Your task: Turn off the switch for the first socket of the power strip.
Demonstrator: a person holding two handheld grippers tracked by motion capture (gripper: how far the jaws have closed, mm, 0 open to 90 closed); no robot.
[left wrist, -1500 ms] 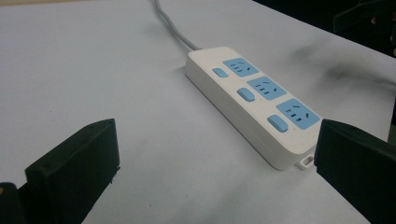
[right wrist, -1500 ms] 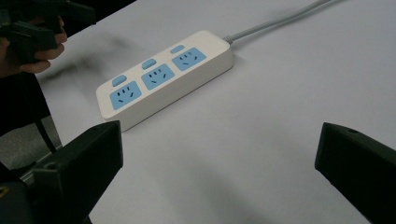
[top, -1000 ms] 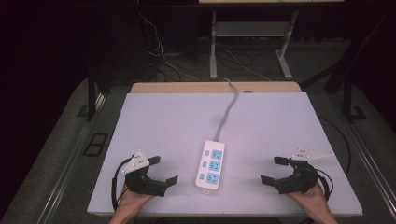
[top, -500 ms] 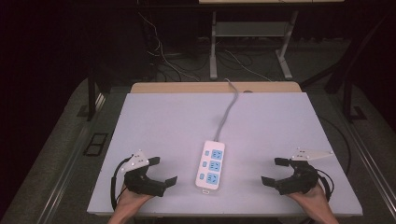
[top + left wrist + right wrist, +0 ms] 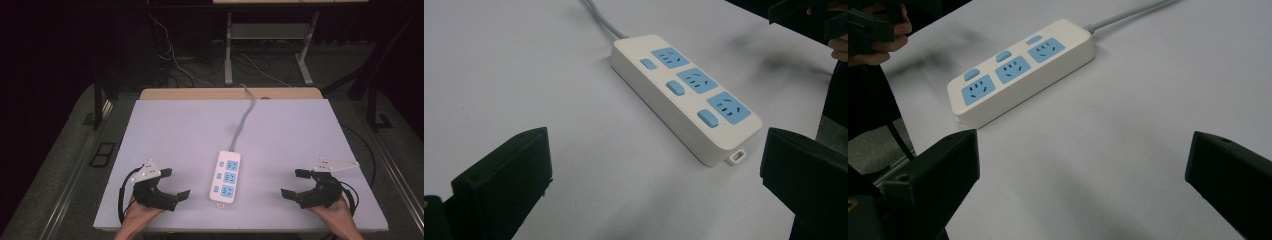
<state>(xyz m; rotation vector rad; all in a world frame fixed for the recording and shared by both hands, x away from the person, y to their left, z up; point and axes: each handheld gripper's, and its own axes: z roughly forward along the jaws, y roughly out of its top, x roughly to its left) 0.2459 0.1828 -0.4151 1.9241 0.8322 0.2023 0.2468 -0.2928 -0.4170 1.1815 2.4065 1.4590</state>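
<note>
- The left gripper (image 5: 176, 183) is resting near the table's (image 5: 165, 130) front-left corner with a hand (image 5: 137, 216) behind it — its jaws are standing wide apart, gripping nothing and pointing toward the middle.
- In the left gripper view, the two black jaws are framing bare tabletop, with the strip (image 5: 684, 90) lying ahead and to the right, apart from both.
- The strip (image 5: 226, 179) is lying flat near the table's front-centre, between the two grippers and touching neither; it is white, with three blue sockets and three blue switches in a row.
- Its grey cord (image 5: 242, 117) is running from the far end across the table and over the back edge.
- The right gripper (image 5: 293, 183) is sitting near the front-right corner, held by a hand (image 5: 334, 212) — jaws spread wide, empty, aimed inward at the strip.
- In the right gripper view, the strip (image 5: 1020, 67) is lying ahead and to the left, clear of both jaws.
</note>
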